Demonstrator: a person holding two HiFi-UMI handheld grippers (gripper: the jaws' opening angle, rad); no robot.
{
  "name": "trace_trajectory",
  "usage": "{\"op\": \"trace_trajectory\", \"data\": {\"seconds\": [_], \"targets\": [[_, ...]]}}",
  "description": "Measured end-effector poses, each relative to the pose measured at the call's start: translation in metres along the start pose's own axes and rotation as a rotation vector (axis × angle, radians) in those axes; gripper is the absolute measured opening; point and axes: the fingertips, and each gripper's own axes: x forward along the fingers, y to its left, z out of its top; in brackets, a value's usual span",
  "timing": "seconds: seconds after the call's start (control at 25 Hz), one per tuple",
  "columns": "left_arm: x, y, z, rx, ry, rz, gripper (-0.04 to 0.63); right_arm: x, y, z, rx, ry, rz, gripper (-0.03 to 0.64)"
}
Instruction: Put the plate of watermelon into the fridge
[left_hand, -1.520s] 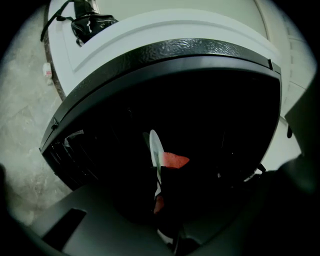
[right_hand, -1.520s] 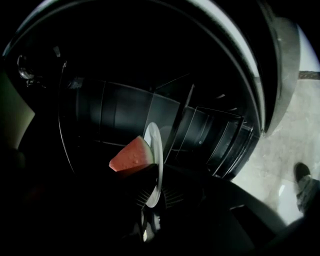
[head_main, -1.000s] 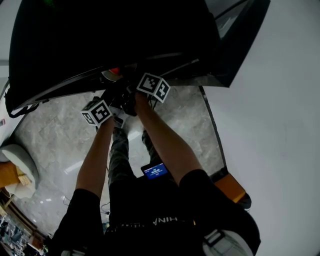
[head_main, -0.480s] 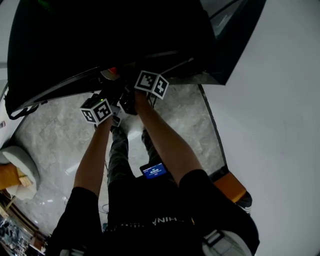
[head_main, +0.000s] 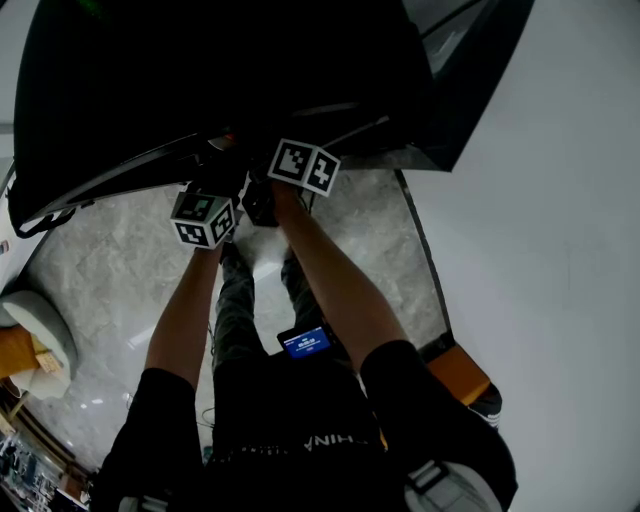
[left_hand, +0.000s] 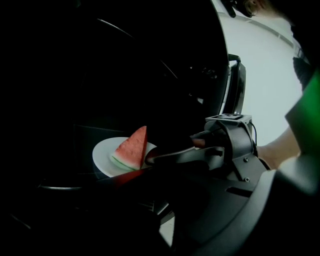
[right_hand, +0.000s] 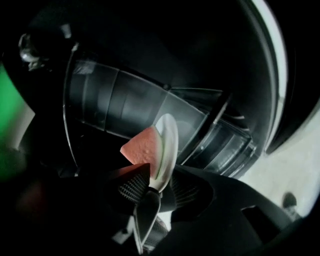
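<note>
Black fridge (head_main: 200, 80) is filling the top of the head view, where the left tongs (head_main: 215, 190) and right tongs (head_main: 260, 190) are reaching into its opening. In the left gripper view, a white round plate (left_hand: 104, 152) is carrying a red watermelon wedge (left_hand: 131, 149) inside the dark fridge. This view is too dark to tell whether the left tongs are spread or pressed together. In the right gripper view, the right tongs are standing spread around the plate's rim, having just been opening.
</note>
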Motion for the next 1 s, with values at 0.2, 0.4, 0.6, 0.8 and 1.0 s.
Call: {"op": "trace_trajectory", "data": {"seconds": [0.2,0.4,0.6,0.8,1.0], "targets": [[-0.001,0.005,0.005,0.023,-0.006,0.046,0.014,-0.001,0.003,0.004,-0.167,-0.033,-0.025,0.147],[-0.001,0.012,0.005,0.024,0.014,0.084,0.012,0.001,0.004,0.007,-0.459,-0.016,-0.139,0.164],[-0.001,0.008,0.002,0.055,0.032,0.064,0.012,0.005,0.005,0.014,-0.555,-0.003,-0.154,0.193],[0.011,-0.001,-0.008,0.076,0.063,0.030,0.012,0.012,0.010,0.013,-0.580,0.068,-0.104,0.260],[0.021,0.012,0.007,0.068,0.042,0.074,0.012,0.010,0.012,0.006,-0.638,0.155,-0.075,0.262]]}}
